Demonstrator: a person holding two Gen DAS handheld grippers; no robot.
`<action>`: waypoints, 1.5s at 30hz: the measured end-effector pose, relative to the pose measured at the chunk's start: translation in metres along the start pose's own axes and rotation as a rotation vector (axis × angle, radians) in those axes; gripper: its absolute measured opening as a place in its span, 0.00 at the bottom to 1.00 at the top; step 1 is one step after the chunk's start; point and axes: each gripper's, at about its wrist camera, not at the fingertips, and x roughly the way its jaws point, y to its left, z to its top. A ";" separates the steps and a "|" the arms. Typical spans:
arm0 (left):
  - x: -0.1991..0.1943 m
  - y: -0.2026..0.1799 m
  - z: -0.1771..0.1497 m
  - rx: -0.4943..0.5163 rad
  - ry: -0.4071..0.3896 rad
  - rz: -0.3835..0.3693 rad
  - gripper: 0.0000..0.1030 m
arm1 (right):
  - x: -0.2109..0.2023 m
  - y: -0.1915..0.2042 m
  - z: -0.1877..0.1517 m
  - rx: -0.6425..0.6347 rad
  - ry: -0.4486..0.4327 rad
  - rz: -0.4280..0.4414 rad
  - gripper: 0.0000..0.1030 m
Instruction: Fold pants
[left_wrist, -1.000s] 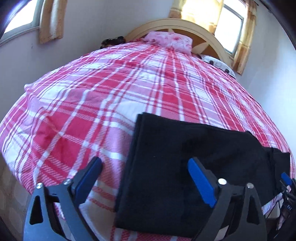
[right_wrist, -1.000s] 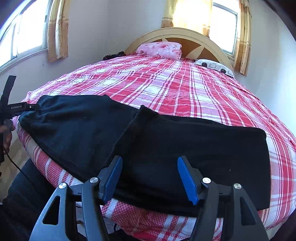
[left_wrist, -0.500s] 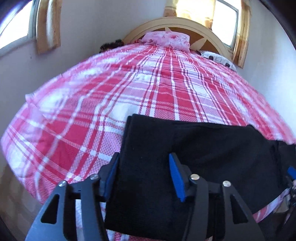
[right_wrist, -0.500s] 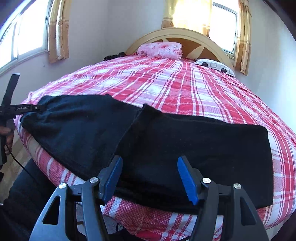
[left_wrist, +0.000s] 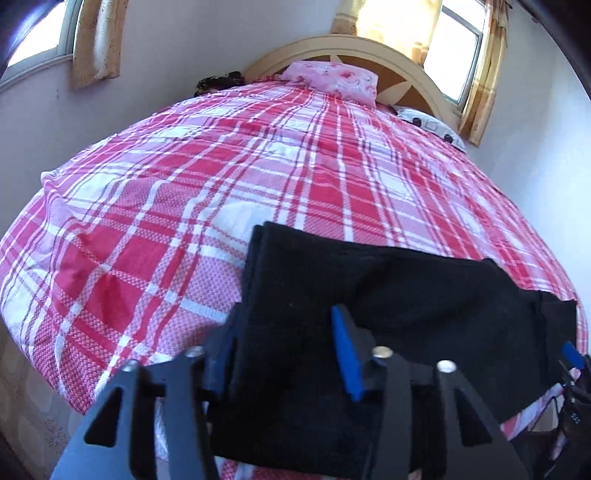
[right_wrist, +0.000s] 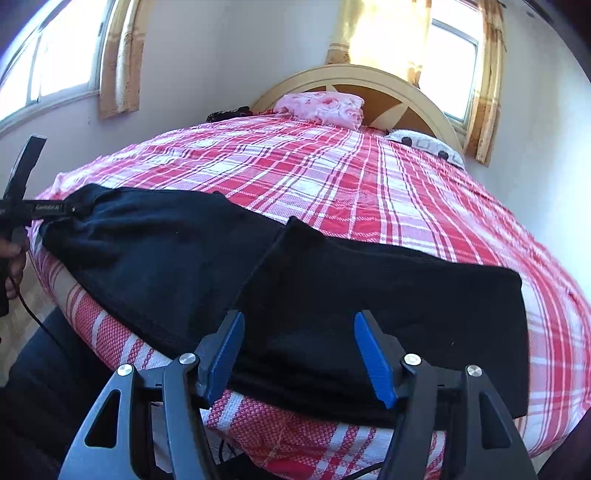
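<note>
We are closing the left gripper (left_wrist: 284, 350) on the near left end of the black pants (left_wrist: 369, 302): its blue pads (left_wrist: 345, 354) are coming together with a thick fold of the cloth bunched between them, the left pad half buried behind the fabric's edge. Whether the pads are already pressing hard on the cloth we cannot quite tell, but the fabric is filling the gap from pad to pad.

We are holding the right gripper (right_wrist: 299, 354) with its jaws standing apart, its blue pads (right_wrist: 373, 362) hanging over the near hem of the pants (right_wrist: 332, 295) without pinching anything. Just beyond these fingertips the pants are lying folded, a top layer stretching away to the right and a lower layer running off to the left, where the left gripper (right_wrist: 55, 210) is reaching in at the far left end, with a hand (right_wrist: 14, 254) showing behind it.

The pants are lying along the near edge of the bed, on the red and white checked bedspread (left_wrist: 221, 184), which is spreading out ahead of both grippers. Well beyond the pants, at the far end, a pink floral pillow (right_wrist: 321, 107) is leaning against the curved headboard (right_wrist: 369, 81), with a spotted pillow (right_wrist: 424, 144) to its right. Farther still, curtained windows (right_wrist: 450, 55) are glowing behind the headboard.
</note>
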 end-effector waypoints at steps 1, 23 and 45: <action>0.000 -0.003 0.000 0.001 -0.001 -0.014 0.25 | 0.001 -0.001 -0.001 0.006 0.000 -0.001 0.62; -0.096 -0.070 0.044 -0.028 -0.161 -0.275 0.15 | -0.011 -0.058 0.002 0.136 -0.029 -0.046 0.62; -0.001 -0.420 -0.028 0.649 0.087 -0.423 0.25 | -0.061 -0.234 -0.030 0.573 -0.045 -0.315 0.62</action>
